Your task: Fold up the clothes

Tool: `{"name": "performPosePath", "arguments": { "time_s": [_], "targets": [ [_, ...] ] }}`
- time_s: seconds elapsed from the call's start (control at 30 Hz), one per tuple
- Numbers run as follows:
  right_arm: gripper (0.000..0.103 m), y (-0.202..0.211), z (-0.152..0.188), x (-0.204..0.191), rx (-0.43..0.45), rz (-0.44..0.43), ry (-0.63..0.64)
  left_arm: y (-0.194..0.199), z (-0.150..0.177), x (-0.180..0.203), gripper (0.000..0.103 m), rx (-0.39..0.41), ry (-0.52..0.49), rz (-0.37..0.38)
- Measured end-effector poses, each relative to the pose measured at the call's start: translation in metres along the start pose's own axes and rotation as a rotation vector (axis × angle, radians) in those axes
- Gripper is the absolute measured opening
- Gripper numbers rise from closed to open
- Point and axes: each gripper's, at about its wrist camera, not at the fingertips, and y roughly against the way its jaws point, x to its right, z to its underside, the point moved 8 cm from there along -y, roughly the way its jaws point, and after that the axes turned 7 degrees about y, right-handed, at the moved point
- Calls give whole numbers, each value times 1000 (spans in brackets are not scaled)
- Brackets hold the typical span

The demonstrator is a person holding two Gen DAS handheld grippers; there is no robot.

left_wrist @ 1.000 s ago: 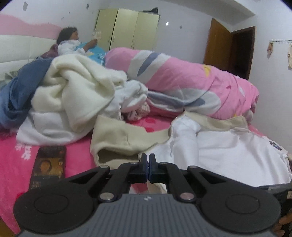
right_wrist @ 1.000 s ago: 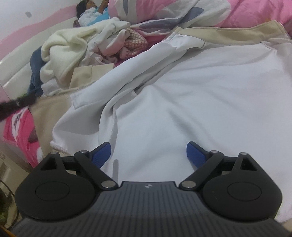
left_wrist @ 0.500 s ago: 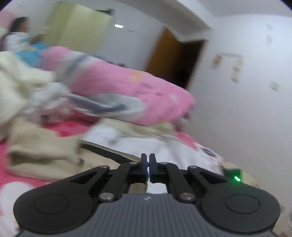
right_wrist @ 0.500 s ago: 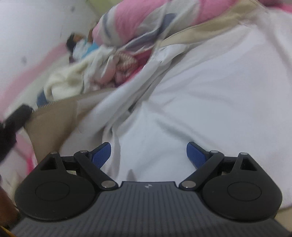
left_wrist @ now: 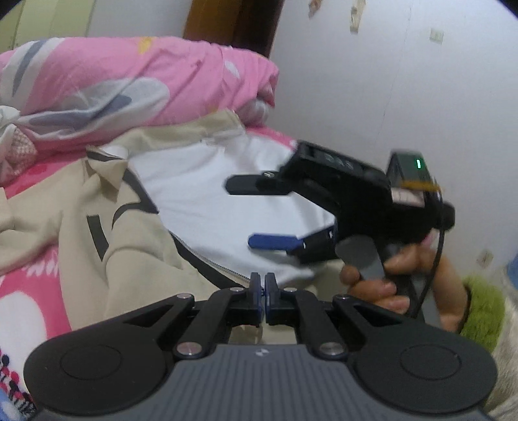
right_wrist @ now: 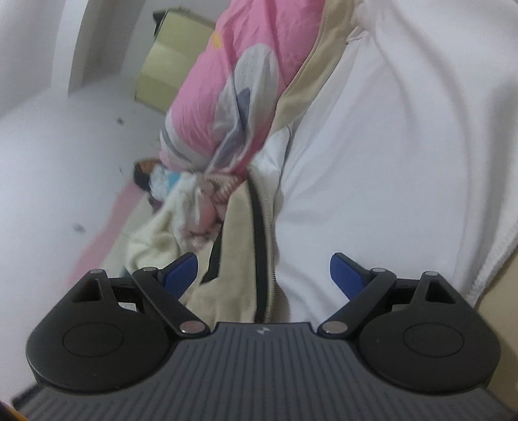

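Observation:
A white and beige jacket lies spread on the pink bed, its white lining up and a dark zipper along the edge. My left gripper is shut with nothing between its pads, just above the zipper edge. In the left wrist view the right gripper hangs open over the white lining, held by a hand. In the right wrist view the right gripper stands wide open over the white lining and the zipper, gripping nothing.
A rolled pink quilt lies behind the jacket. A heap of cream and pink clothes sits further up the bed, with a person lying beyond it. A white wall and a brown door stand to the right.
Both cameras swung and rolled. The left view turned right, away from the clothes heap, and the right gripper has come into it. The right view rolled and moved toward the zipper edge.

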Motion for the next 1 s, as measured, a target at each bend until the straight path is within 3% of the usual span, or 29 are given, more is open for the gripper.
{"name": "performPosePath", "arguments": {
  "time_s": [0.03, 0.13, 0.17, 0.3, 0.43, 0.57, 0.73, 1.0],
  "targets": [
    [89, -3, 1, -1, -14, 13, 24, 1, 1, 1, 5, -4, -3, 5],
    [89, -7, 4, -4, -42, 45, 80, 8, 0, 2, 34, 1, -9, 22],
    [89, -7, 4, -5, -47, 52, 90, 15, 0, 2, 47, 9, -9, 28],
    [84, 2, 5, -3, -50, 73, 94, 46, -3, -2, 57, 33, 13, 52],
    [77, 14, 8, -5, -58, 83, 93, 79, -4, -22, 60, 52, 62, 35],
    [73, 29, 19, -18, -101, 50, 108, 100, 3, -41, 60, 64, 48, -77],
    [69, 39, 42, -36, -218, 6, 142, 99, 16, -53, 57, 48, 26, -188],
    [61, 24, 62, -33, -352, 114, 190, 88, 23, -49, 47, 61, 31, -158]
  ]
}}
